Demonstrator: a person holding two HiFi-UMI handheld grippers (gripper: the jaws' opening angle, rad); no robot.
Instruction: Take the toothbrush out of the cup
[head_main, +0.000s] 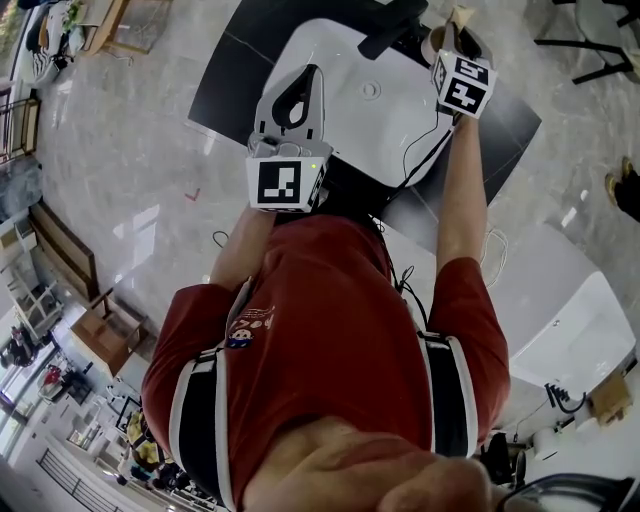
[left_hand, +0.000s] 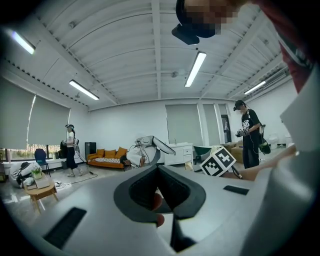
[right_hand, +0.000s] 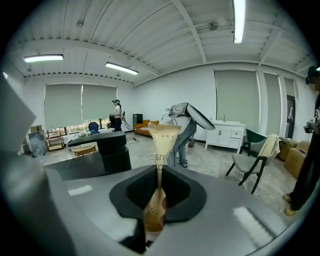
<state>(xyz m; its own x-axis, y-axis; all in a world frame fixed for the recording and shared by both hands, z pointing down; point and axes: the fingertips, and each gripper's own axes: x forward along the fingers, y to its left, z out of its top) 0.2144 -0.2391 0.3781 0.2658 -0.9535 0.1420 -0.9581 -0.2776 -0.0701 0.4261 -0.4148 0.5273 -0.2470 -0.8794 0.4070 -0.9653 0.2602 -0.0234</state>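
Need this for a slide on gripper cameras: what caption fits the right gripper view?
Right gripper pinches an upright tan paper packet; a grey chair and white cabinet stand beyond.

Orange sofa (left_hand: 107, 154) by white wall (left_hand: 125, 120), strip lights (left_hand: 195, 69) overhead.

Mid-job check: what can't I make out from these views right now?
Cup: in no view.
Packet contents: right gripper view, tan wrapper opaque; toothbrush unconfirmed.
Packet print: right gripper view, cut off where the right gripper pinches it.
Packet, head view: too small, partly behind the marker cube.
Reddish spot in the shut left gripper, left gripper view: unidentifiable.
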